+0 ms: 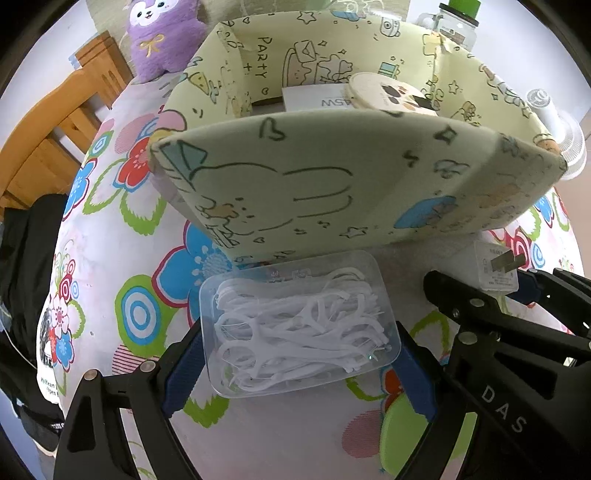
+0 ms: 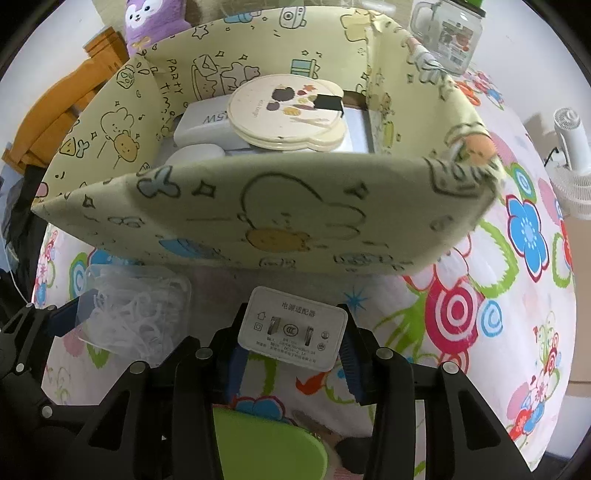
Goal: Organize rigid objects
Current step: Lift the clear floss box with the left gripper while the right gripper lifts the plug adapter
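Observation:
A clear plastic box of white floss picks (image 1: 299,325) lies on the floral tablecloth just in front of the pale yellow cartoon-print fabric basket (image 1: 332,177). My left gripper (image 1: 295,332) has its blue pads against the box's two short sides. In the right wrist view a white power adapter (image 2: 293,328), prongs up, sits between the pads of my right gripper (image 2: 291,325), which press on its sides. The basket (image 2: 258,206) holds a cream round case (image 2: 284,110), a white charger box (image 2: 207,125) and a white rounded item (image 2: 195,153). The floss box (image 2: 136,314) shows at the left there.
A purple plush toy (image 1: 162,40) and a glass jar with a green lid (image 2: 447,33) stand behind the basket. A white fan (image 2: 572,158) is at the right, a wooden chair (image 1: 55,140) at the left. A green flat object (image 2: 269,443) lies under the right gripper.

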